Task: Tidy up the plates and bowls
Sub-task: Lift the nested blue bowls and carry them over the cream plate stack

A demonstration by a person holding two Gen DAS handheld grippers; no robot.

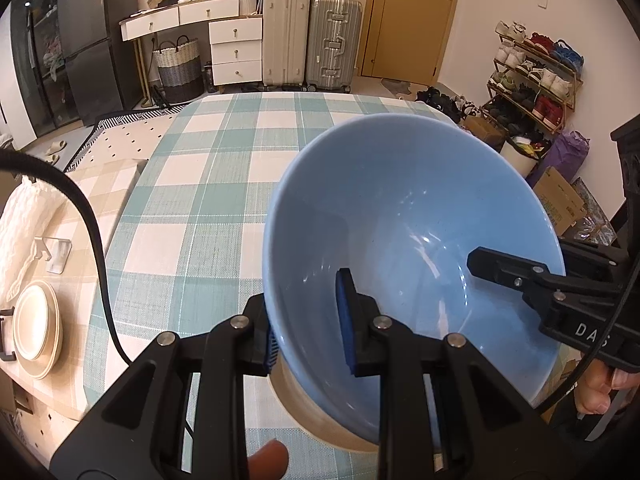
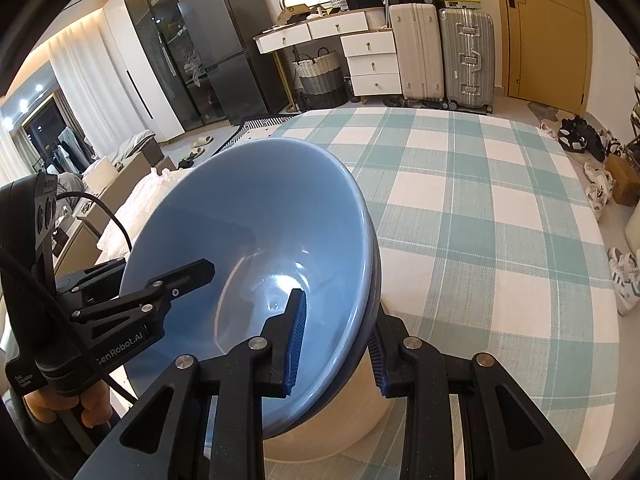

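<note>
A large blue bowl [image 1: 416,232] with a cream underside is held tilted just above the checked tablecloth [image 1: 208,208]. My left gripper [image 1: 308,320] straddles its near-left rim, one pad inside, one outside, shut on the rim. My right gripper [image 2: 336,340] straddles the opposite rim of the same bowl [image 2: 256,248], shut on it too. Each gripper shows in the other's view: the right one at the right in the left wrist view [image 1: 520,276], the left one at the left in the right wrist view [image 2: 176,280]. A stack of cream plates [image 1: 36,330] sits on a side surface at far left.
A beige checked side table [image 1: 100,184] with a white cloth stands left of the main table. A black cable [image 1: 96,248] crosses the table's left edge. Suitcases [image 1: 312,40], drawers and a shoe rack [image 1: 532,76] stand beyond the table.
</note>
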